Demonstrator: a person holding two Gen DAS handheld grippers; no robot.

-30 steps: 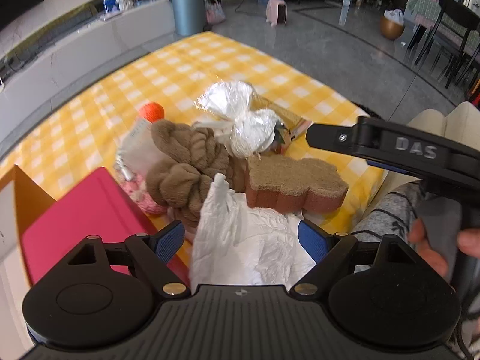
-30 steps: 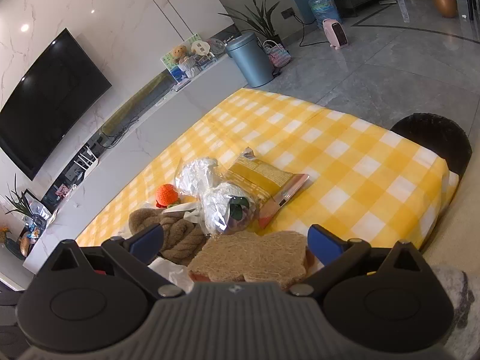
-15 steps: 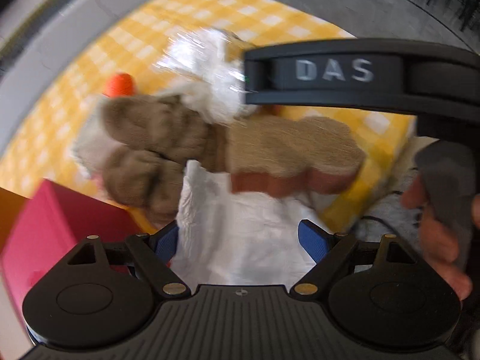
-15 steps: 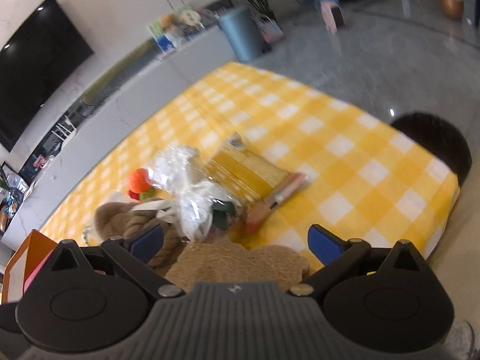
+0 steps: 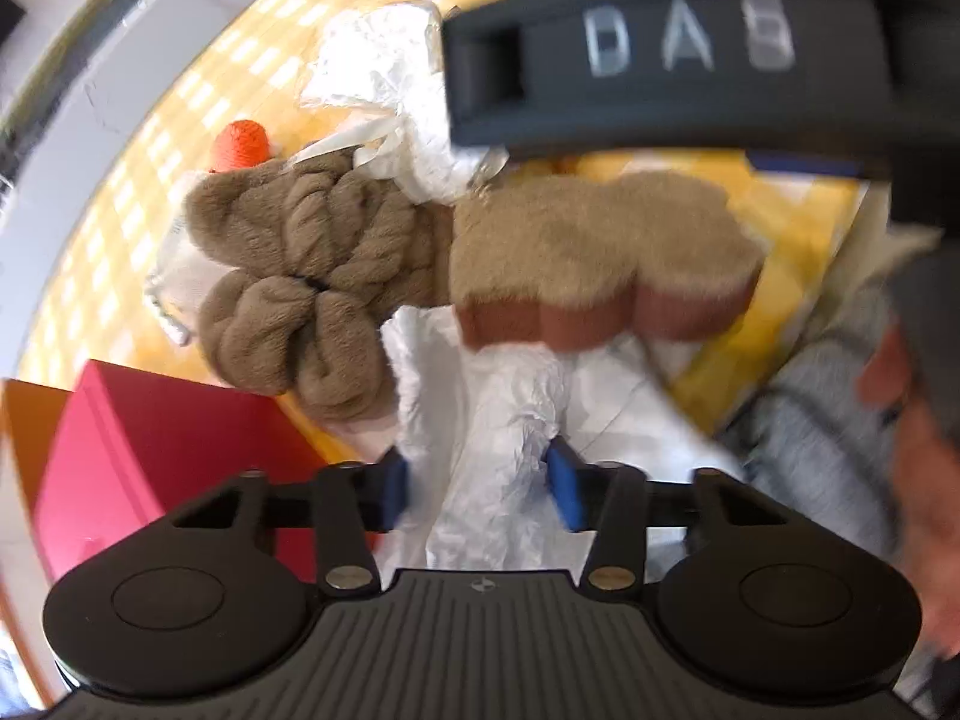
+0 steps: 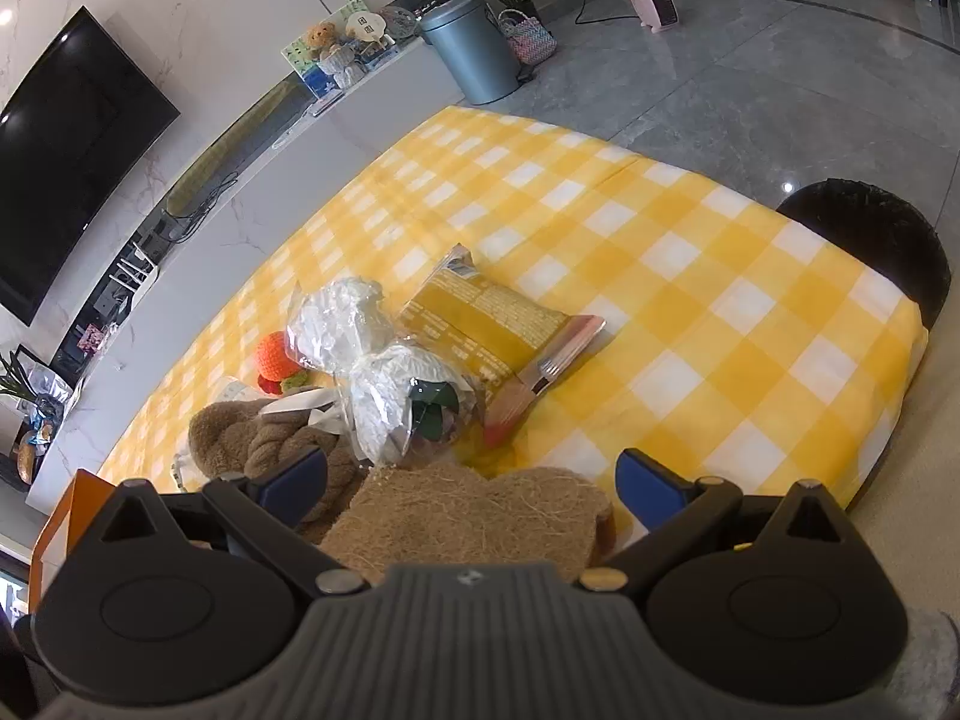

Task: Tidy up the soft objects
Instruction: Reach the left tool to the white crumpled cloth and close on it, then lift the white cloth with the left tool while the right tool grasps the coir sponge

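My left gripper (image 5: 477, 489) has closed onto a crumpled white plastic bag (image 5: 498, 420) at the near table edge. Beyond it lie a brown braided plush (image 5: 300, 276), a tan bear-shaped sponge (image 5: 600, 264), a clear wrapped bundle (image 5: 384, 78) and an orange knitted ball (image 5: 240, 144). My right gripper (image 6: 471, 480) is open and empty, just above the sponge (image 6: 468, 522), with the plush (image 6: 264, 444), bundle (image 6: 384, 384), ball (image 6: 276, 354) and a yellow snack packet (image 6: 492, 330) ahead. Its body (image 5: 690, 54) crosses the top of the left wrist view.
A red box (image 5: 156, 450) with an orange wall (image 5: 24, 420) stands at the left table edge. The yellow checked cloth (image 6: 690, 276) stretches far and right. A black stool (image 6: 870, 240) stands off the right corner. A person's hand (image 5: 918, 438) is at right.
My left gripper has moved forward and down, and its fingers have closed from wide open onto the white bag. The right gripper has moved in above the sponge and stays open.
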